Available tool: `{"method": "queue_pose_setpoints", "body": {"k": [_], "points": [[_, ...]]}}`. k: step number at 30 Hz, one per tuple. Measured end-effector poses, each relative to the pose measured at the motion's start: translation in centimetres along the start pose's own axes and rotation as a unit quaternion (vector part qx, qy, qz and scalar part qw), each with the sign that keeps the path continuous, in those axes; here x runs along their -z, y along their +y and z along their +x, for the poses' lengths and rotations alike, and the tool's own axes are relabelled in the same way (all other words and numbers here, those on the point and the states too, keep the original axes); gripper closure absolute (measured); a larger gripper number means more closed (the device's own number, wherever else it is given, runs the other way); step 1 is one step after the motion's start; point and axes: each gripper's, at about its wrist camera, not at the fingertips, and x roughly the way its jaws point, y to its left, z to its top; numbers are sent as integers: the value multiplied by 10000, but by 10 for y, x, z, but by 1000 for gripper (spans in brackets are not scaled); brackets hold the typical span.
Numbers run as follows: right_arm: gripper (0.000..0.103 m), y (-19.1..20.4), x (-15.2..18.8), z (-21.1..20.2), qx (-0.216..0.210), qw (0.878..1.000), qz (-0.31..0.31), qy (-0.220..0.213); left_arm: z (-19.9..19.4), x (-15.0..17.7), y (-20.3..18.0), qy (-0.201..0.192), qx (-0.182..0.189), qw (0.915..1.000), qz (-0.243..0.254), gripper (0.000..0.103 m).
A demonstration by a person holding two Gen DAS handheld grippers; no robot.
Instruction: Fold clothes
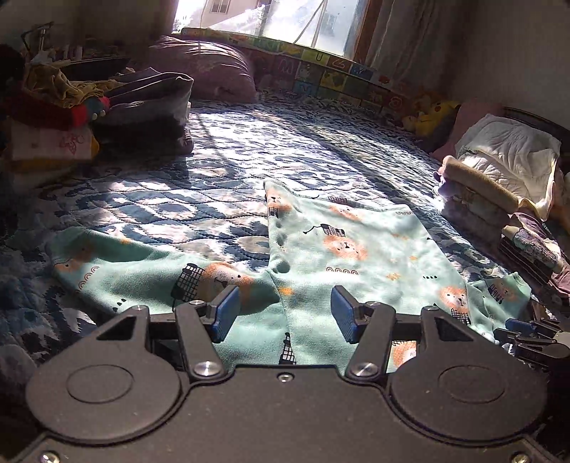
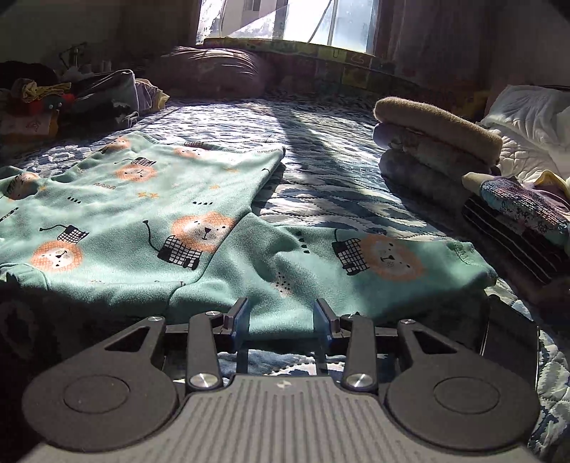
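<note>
Both grippers, left (image 1: pixel 281 313) and right (image 2: pixel 281 318), are wide, holding nothing, over the unfolded green garment (image 1: pixel 356 249); finished stack (image 2: pixel 438 142) lies right.

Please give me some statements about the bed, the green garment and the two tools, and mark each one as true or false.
1. The garment lies spread on the quilt. True.
2. The left tool is shut on a sleeve. False: its pads stand apart over the cloth and grip nothing.
3. The right tool is open, at the near edge of the garment. True.
4. The garment is plain white. False: it is green with a lion print.
5. A stack of folded clothes lies to the right of the garment. True.
6. The room has no window. False: a bright window is behind the bed.
</note>
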Motion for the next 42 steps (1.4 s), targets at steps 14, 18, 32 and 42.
{"method": "queue_pose_setpoints", "body": {"k": [14, 18, 32, 42], "points": [[52, 24, 1, -31, -963, 9952, 188, 66, 15, 64, -118, 375, 1017, 9470, 3025, 47], [53, 17, 5, -26, -1179, 9905, 701, 59, 40, 84, -157, 193, 1041, 9162, 3864, 47], [77, 11, 9, 5, -1752, 9723, 1446, 552, 81, 165, -197, -757, 163, 7455, 6620, 95], [44, -27, 18, 5, -2469, 9156, 3144, 428, 78, 164, -188, -765, 141, 7419, 6660, 96]]}}
